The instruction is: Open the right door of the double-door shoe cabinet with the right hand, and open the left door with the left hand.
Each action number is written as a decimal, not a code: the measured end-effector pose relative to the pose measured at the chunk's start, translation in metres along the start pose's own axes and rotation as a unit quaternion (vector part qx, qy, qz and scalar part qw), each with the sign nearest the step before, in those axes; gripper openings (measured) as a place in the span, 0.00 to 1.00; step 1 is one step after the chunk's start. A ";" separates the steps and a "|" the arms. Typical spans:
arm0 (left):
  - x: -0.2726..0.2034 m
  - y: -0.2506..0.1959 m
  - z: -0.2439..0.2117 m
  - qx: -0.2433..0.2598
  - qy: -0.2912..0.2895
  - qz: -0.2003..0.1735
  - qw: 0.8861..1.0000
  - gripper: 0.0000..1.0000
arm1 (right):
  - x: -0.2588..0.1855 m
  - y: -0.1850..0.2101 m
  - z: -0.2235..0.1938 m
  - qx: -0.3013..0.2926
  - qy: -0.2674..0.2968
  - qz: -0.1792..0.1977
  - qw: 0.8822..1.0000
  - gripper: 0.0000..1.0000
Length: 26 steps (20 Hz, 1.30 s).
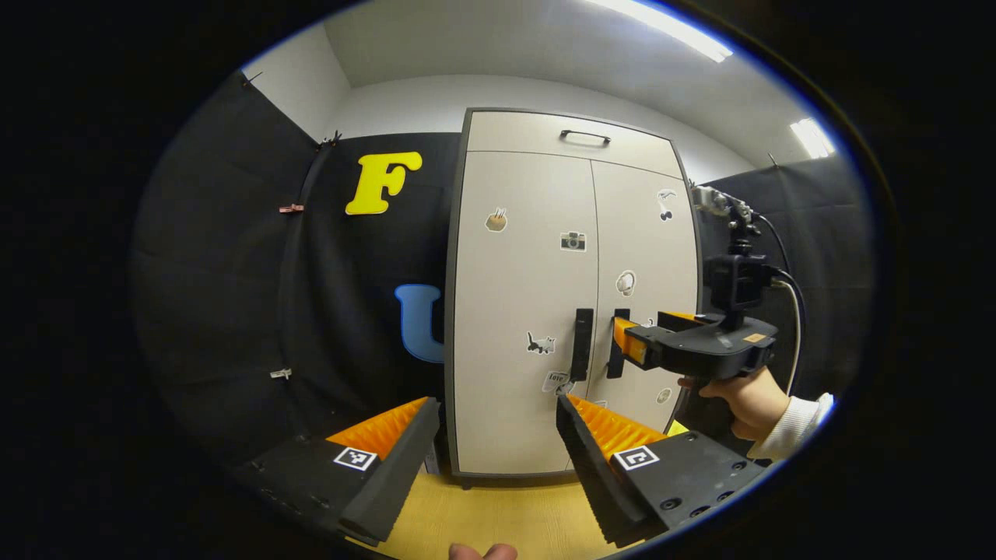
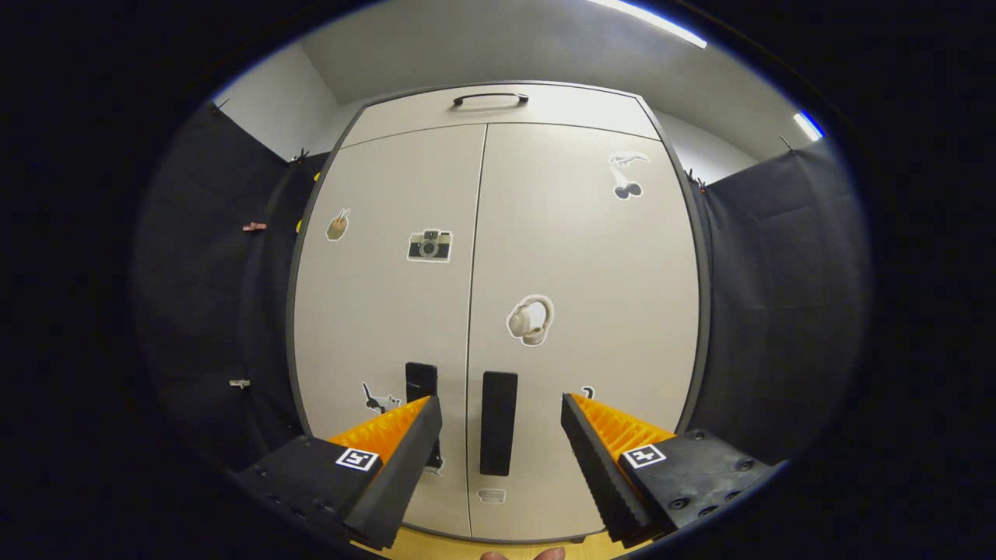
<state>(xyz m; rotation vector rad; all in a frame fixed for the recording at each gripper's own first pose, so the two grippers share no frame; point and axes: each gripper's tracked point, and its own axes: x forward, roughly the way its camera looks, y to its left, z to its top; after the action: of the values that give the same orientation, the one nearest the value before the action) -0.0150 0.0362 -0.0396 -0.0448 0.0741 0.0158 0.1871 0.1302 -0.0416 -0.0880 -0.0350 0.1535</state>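
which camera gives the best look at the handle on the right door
The right gripper view: the right door's handle stands large and whole, framed between the open fingers of the right hand-held gripper. In the left gripper view that handle is small, partly covered by the same hand-held gripper.

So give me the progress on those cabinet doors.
Nothing is open yet: right door and left door sit flush. In hand: the open right gripper brackets the right handle, not gripping. Left: both pulls; left gripper is farther back.
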 end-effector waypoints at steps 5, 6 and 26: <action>0.003 0.019 -0.013 -0.009 0.011 0.015 1.000 0.95 | 0.032 -0.005 -0.033 -0.001 0.022 -0.030 0.999 0.79; 0.004 0.022 -0.015 -0.012 0.013 0.017 1.000 0.95 | 0.037 -0.004 -0.039 0.011 0.031 -0.033 0.999 0.75; -0.020 0.031 -0.025 -0.022 0.024 0.029 0.999 0.95 | 0.055 -0.010 -0.068 0.045 0.101 -0.076 0.991 0.14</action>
<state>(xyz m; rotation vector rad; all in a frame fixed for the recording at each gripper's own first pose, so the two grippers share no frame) -0.0372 0.0654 -0.0648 -0.0869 0.1226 0.0744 0.2459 0.1235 -0.1069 -0.0114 0.1677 -0.0064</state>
